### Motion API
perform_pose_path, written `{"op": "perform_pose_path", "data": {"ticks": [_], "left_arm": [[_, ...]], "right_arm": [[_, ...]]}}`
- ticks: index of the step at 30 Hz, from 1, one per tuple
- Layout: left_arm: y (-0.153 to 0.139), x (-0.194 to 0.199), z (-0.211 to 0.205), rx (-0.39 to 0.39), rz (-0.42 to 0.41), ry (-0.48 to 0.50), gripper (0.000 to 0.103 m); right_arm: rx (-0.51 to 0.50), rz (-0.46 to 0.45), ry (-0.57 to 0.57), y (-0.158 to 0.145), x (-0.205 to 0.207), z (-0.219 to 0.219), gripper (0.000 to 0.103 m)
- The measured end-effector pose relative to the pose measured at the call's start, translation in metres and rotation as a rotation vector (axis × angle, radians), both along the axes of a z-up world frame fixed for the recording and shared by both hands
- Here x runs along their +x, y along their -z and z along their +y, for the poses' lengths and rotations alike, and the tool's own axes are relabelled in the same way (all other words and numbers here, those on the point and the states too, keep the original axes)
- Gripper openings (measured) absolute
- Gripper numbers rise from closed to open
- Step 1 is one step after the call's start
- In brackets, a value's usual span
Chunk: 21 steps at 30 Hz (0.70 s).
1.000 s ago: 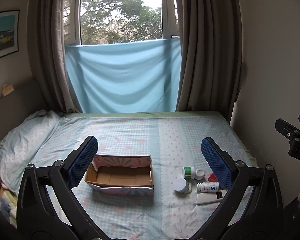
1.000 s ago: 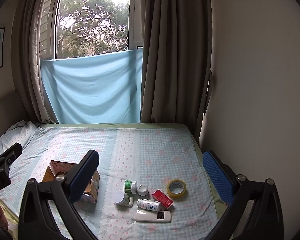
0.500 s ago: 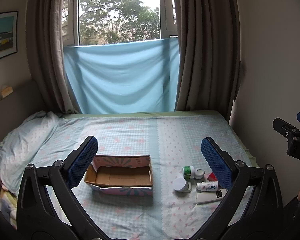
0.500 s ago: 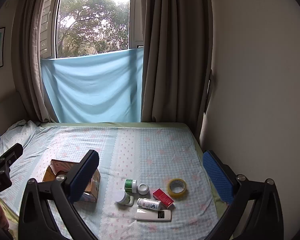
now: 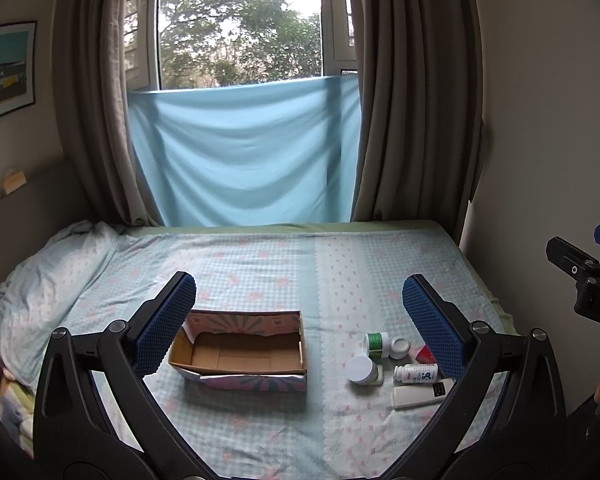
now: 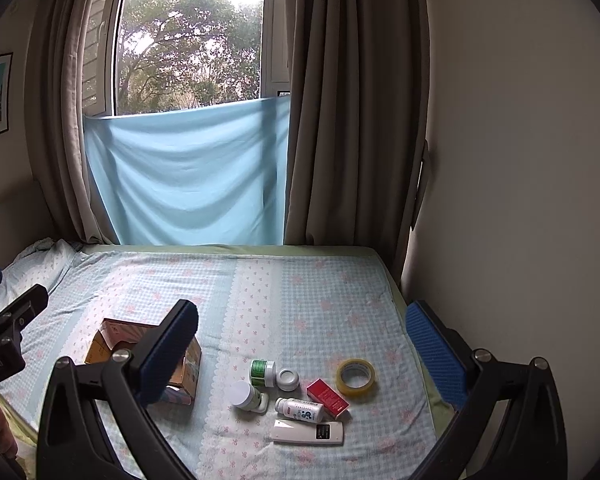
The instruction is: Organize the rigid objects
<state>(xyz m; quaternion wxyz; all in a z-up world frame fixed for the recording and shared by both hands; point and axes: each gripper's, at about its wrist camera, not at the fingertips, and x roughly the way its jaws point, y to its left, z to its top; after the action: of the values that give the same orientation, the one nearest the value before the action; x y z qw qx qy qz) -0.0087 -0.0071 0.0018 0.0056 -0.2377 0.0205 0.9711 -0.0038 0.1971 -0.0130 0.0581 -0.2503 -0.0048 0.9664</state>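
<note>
An open cardboard box point(image 5: 240, 354) lies on the bed, also in the right wrist view point(image 6: 140, 354), partly hidden by a finger. To its right lie small items: a green-labelled bottle point(image 6: 262, 372), a white jar point(image 6: 288, 379), a white-capped bottle point(image 6: 246, 396), a small white bottle point(image 6: 300, 409), a red box point(image 6: 327, 397), a yellow tape roll point(image 6: 356, 377) and a white remote point(image 6: 307, 432). My left gripper point(image 5: 300, 320) is open and empty above the bed's near edge. My right gripper point(image 6: 304, 344) is open and empty, held above the items.
The bed point(image 5: 260, 264) has a checked sheet, with a pillow point(image 5: 48, 276) at the left. A wall point(image 6: 520, 200) runs close along the bed's right side. Curtains point(image 5: 412, 120) and a blue cloth point(image 5: 244, 152) hang behind the bed.
Both views have shifted only slightly; the grippers stay open and the items have not moved.
</note>
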Motion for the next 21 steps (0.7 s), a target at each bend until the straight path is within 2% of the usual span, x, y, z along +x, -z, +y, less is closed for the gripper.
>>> {"op": "perform_pose_path", "data": {"ticks": [5, 9, 15, 21], "left_arm": [[0.000, -0.009, 0.000, -0.001, -0.013, 0.001, 0.103], [0.011, -0.026, 0.003, 0.005, -0.072, 0.007, 0.103], [0.050, -0.057, 0.017, 0.017, -0.190, 0.033, 0.103], [0.106, -0.093, 0.040, 0.019, -0.308, 0.068, 0.103]], "right_arm": [[-0.009, 0.017, -0.012, 0.000, -0.001, 0.002, 0.103], [-0.021, 0.002, 0.006, 0.003, -0.009, 0.012, 0.103], [-0.045, -0.042, 0.034, 0.021, -0.030, 0.038, 0.103], [-0.072, -0.121, 0.069, 0.059, -0.061, 0.068, 0.103]]}}
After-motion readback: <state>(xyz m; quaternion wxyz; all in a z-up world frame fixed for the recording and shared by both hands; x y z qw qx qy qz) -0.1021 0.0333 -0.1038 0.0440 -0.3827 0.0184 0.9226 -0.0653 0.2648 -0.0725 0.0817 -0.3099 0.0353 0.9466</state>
